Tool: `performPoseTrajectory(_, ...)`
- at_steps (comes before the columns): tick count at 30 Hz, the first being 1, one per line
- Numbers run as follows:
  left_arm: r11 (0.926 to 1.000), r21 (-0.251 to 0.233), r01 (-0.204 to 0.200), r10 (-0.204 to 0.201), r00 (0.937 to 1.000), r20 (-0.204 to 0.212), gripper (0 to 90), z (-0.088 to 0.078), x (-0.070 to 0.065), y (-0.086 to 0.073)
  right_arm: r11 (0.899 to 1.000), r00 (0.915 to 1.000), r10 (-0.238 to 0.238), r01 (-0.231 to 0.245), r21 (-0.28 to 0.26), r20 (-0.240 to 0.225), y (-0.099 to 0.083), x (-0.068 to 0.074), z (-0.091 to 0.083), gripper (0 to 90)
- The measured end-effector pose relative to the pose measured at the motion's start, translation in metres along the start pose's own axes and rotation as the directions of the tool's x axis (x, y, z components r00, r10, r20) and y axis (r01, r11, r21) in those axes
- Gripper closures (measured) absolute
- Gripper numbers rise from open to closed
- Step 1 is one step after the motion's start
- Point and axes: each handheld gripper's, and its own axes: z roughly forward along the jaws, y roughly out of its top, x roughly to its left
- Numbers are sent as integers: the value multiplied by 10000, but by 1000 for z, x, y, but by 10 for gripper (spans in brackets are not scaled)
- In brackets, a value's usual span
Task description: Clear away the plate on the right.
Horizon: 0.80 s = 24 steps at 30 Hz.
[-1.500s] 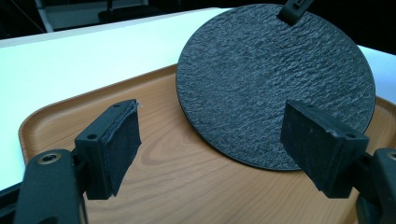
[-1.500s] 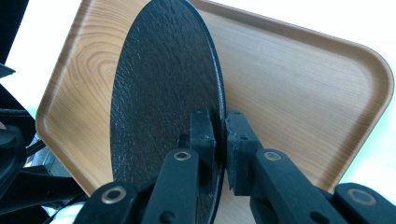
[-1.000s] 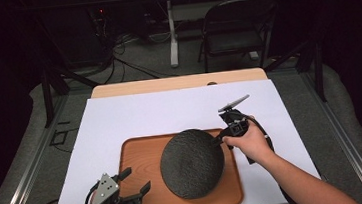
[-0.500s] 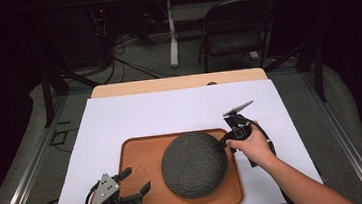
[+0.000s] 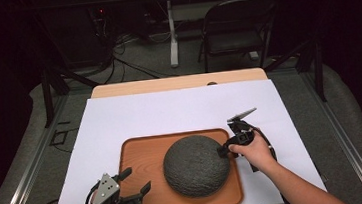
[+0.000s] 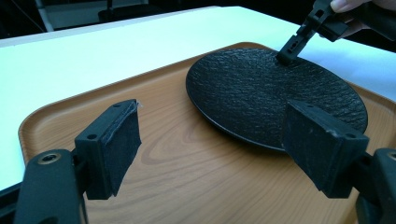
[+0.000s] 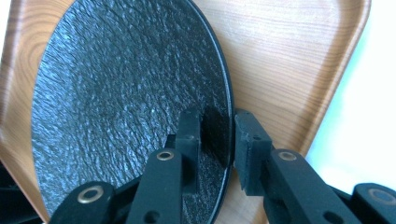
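The table (image 5: pixel 179 107), covered in white, is carrying a wooden tray (image 5: pixel 139 156). A dark textured plate (image 5: pixel 195 165) is lying in the tray, nearer its right side. The right hand-held gripper (image 7: pixel 217 140) is straddling the plate's right rim; its jaws have just been opening, and a gap is showing at the pad on the rim's outer side, so the grip appears to be loosening. The left hand-held gripper (image 5: pixel 135 182) is hovering wide and empty over the tray's near left corner. Judgement: the plate is placed; releasing and withdrawing are remaining. No brands, labels or writing are showing
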Motion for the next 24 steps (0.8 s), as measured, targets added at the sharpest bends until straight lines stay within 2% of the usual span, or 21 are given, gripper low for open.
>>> performPoseTrajectory(3, 10000, -30, 6, -6, 10000, 5, 199, 0, 0, 0, 9998, 9998, -165, 165, -74, 58, -1, 1, 0, 730)
performPoseTrajectory(4, 10000, -5, -2, 2, 10000, -6, 199, 0, 0, 0, 9996, 9993, -246, 251, -160, 286, -3, 4, -1, 711)
performPoseTrajectory(5, 10000, -5, -2, 2, 10000, -6, 199, 0, 0, 0, 9996, 9993, -246, 251, -160, 286, -3, 4, -1, 711)
performPoseTrajectory(6, 10000, 2, 2, -2, 10000, -58, 199, -1, 0, 0, 9994, 9990, -294, 300, -177, 343, -3, 6, -1, 679)
performPoseTrajectory(7, 10000, -9, 4, -4, 10000, -52, 199, 0, 0, 0, 9967, 9966, -731, 744, -328, 388, -4, 7, -2, 633)
performPoseTrajectory(8, 10000, -6, 9, -9, 10000, -55, 199, -1, 0, 0, 9961, 9960, -769, 788, -397, 465, -5, 9, -3, 610)
performPoseTrajectory(9, 10000, -19, 14, -14, 10000, -55, 200, -1, 0, 0, 9921, 9925, -1043, 1083, -631, 635, -6, 13, -6, 561)
performPoseTrajectory(11, 10000, -22, 11, -11, 10000, -58, 199, -1, 0, 0, 9905, 9913, -1102, 1156, -748, 716, -7, 15, -8, 541)
performPoseTrajectory(12, 10000, -29, 15, -15, 10000, -51, 199, -1, 0, 0, 9782, 9831, -1629, 1720, -1167, 836, -9, 18, -11, 465)
performPoseTrajectory(13, 10000, -29, 15, -15, 10000, -51, 199, -1, 0, 0, 9782, 9831, -1629, 1720, -1167, 836, -9, 18, -11, 465)
performPoseTrajectory(14, 10000, -30, 13, -13, 10000, -51, 199, -1, 0, 0, 9664, 9742, -1976, 2122, -1451, 1085, -13, 20, -15, 444)
performPoseTrajectory(15, 10000, -30, 13, -13, 10000, -52, 199, -1, 0, 0, 9664, 9742, -1976, 2122, -1451, 1085, -13, 20, -15, 444)
performPoseTrajectory(16, 10000, -22, 7, -7, 10000, -53, 199, -1, 0, 0, 9504, 9635, -2327, 2542, -1794, 1325, -17, 22, -19, 411)
performPoseTrajectory(18, 10000, -23, 12, -12, 10000, -23, 199, -1, 0, 0, 9413, 9584, -2456, 2717, -2004, 1456, -21, 23, -22, 403)
performPoseTrajectory(19, 10000, -23, 12, -12, 10000, -23, 199, -1, 0, 0, 9413, 9584, -2456, 2717, -2004, 1456, -21, 23, -22, 403)
performPoseTrajectory(22, 10000, -20, 8, -8, 10000, -26, 200, 0, 0, 0, 9104, 9432, -2803, 3201, -2620, 1785, -34, 23, -30, 392)
performPoseTrajectory(23, 10000, -14, 2, -2, 10000, -29, 200, 0, 0, 0, 9104, 9432, -2803, 3201, -2620, 1785, -34, 23, -30, 392)
performPoseTrajectory(24, 10000, -3, -1, 1, 10000, -31, 199, 0, 0, 0, 9024, 9407, -2863, 3285, -2788, 1819, -36, 23, -32, 392)
